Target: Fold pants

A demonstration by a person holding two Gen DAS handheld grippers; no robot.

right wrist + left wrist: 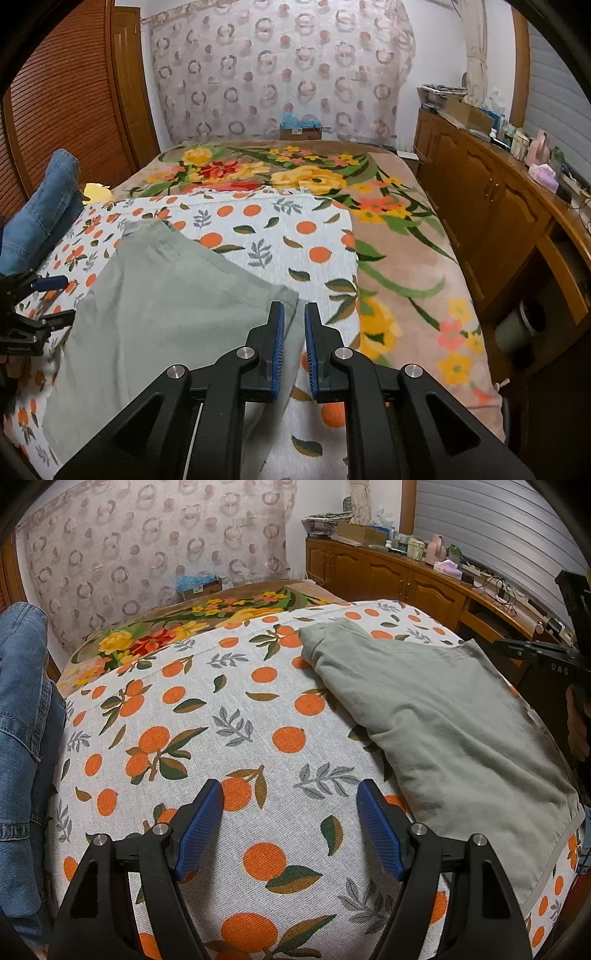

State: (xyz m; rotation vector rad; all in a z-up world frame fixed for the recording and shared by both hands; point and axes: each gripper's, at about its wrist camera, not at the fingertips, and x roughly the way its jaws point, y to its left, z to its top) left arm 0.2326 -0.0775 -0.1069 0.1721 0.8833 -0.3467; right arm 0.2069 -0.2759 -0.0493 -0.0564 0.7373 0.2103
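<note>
The left gripper (pixel 290 808) is held wide apart, empty, above the cloth (pixel 236 716); the right gripper (pixel 294 321) is narrowly parted (pads clear) over the pants (pixel 166 295) edge.

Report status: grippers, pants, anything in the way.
Left gripper open, empty, over the cloth. Right gripper slightly open over the pants' edge, no grip. Pants lie folded. Nothing in the way.

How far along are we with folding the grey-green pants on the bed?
Done: the grey-green cotton pants lie folded into a flat panel on the orange-print cloth. In hand: nothing; the left gripper stands open over bare cloth, and the right gripper is narrowly parted at the pants' edge. Left: possibly another fold.
</note>
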